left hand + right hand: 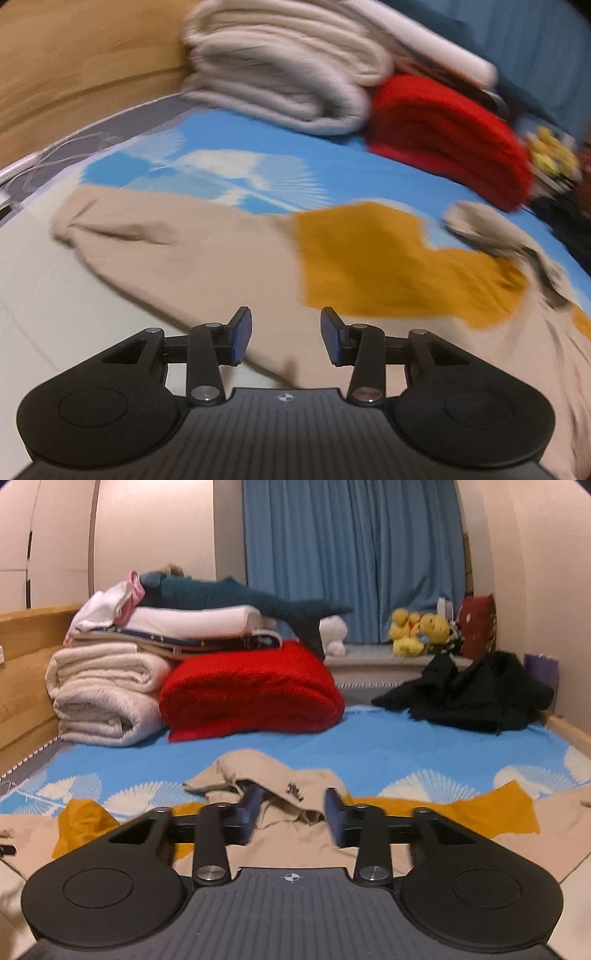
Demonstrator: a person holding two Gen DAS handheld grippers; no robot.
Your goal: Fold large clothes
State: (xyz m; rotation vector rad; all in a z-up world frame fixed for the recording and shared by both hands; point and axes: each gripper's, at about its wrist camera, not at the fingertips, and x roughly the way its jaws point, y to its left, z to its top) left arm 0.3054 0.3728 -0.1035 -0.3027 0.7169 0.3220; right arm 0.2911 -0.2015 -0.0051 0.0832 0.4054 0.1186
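Right tool (291,814) low over bed (369,746), jaws partly apart, bunched collar of beige coat (295,834) lying between the pads; contact not clear. Mustard lining (491,812) spreads to both sides of tool. Straight ahead: red blanket (251,690), folded. Ahead left: rolled cream blankets (99,698) with stacked linens and a plush shark (229,598) on top. Ahead right: black garment heap (469,694). Farther back, blue curtain (354,554), yellow plush toys (417,631).
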